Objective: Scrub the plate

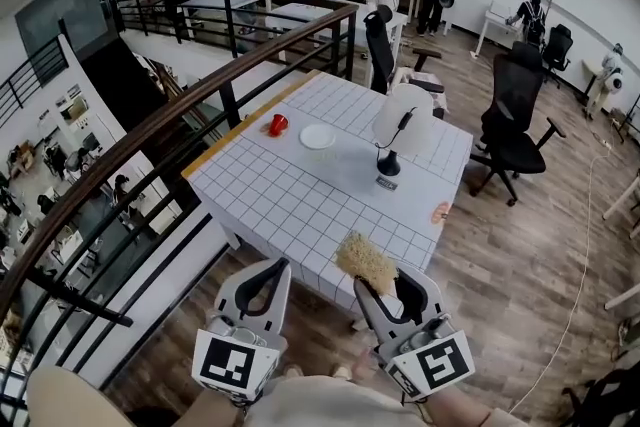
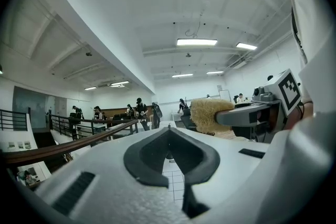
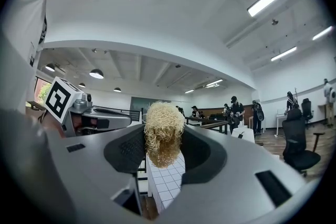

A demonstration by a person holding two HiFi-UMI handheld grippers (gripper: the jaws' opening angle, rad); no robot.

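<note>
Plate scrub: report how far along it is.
Done: the right gripper is shut on the scrubber. In hand: nothing else; both grippers hang short of the table. To do: the plate lies across it, untouched; the left gripper is shut, empty.

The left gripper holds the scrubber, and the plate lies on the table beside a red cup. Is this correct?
Not quite. The right gripper view shows the scrubber held in the right gripper; the left gripper is shut on nothing. The plate does lie on the table beside the red cup.
</note>
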